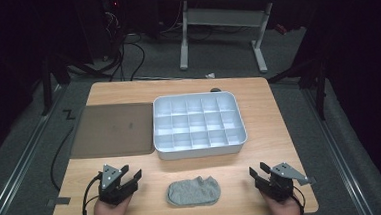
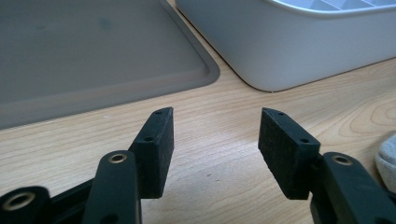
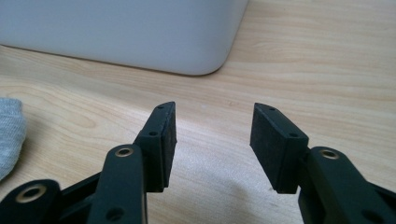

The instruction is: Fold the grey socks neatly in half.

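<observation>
Grey knit fabric marks the sock (image 1: 193,192), which is laid flat near the table's near edge, midway between the two grippers and touched by neither. Its long axis is set left to right across the table; the rounder end is turned to the left, though which end is the toe cannot be told. The left gripper (image 1: 131,175) is held well to the sock's left, the right gripper (image 1: 257,172) well to its right; both are angled toward the far middle of the table. Both pairs of jaws are seen spread wide with only bare wood between them, nothing being grasped. In the left gripper view an edge of the sock (image 2: 387,158) is caught at the right; in the right gripper view it (image 3: 10,135) is seen at the left.

Just beyond the sock a white compartment tray (image 1: 199,148) is placed, divided into small cells, all seen bare. Beside it on the left, touching or nearly so, a flat brown-grey mat (image 1: 112,130) is laid. Nothing is set between the grippers and the sock.

Everything is borne by a light wooden table (image 1: 270,132). Grey carpet (image 1: 26,162), loose cables (image 1: 135,56) and the white legs of a desk (image 1: 260,53) are made out in the dim room beyond.
</observation>
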Tool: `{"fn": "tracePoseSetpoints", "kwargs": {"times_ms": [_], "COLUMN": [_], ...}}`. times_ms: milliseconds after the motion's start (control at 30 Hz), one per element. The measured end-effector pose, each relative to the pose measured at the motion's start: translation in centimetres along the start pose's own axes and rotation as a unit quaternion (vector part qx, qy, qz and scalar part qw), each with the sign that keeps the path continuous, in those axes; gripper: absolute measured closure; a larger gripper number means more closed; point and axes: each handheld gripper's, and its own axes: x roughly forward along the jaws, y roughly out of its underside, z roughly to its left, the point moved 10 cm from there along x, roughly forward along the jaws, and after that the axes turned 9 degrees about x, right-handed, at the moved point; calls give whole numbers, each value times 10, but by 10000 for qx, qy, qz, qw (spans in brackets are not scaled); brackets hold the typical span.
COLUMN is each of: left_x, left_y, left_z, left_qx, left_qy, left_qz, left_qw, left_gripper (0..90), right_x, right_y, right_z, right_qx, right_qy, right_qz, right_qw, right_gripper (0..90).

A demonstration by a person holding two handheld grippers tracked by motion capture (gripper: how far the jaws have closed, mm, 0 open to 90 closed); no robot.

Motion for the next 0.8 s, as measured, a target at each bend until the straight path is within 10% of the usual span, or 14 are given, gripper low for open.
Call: {"fn": "tracePoseSetpoints", "kwargs": {"times_ms": [800], "left_x": [3], "left_y": [1], "left_z": [-32], "left_qx": [83], "left_qy": [589], "left_qz": [141], "left_qw": [9981], "left_gripper": [423], "right_x": [1], "right_y": [0], "right_z": [15], "right_qx": [-38], "right_qy": [-286], "right_qz": [-15], "right_qw": [9996], "right_gripper": [438]}}
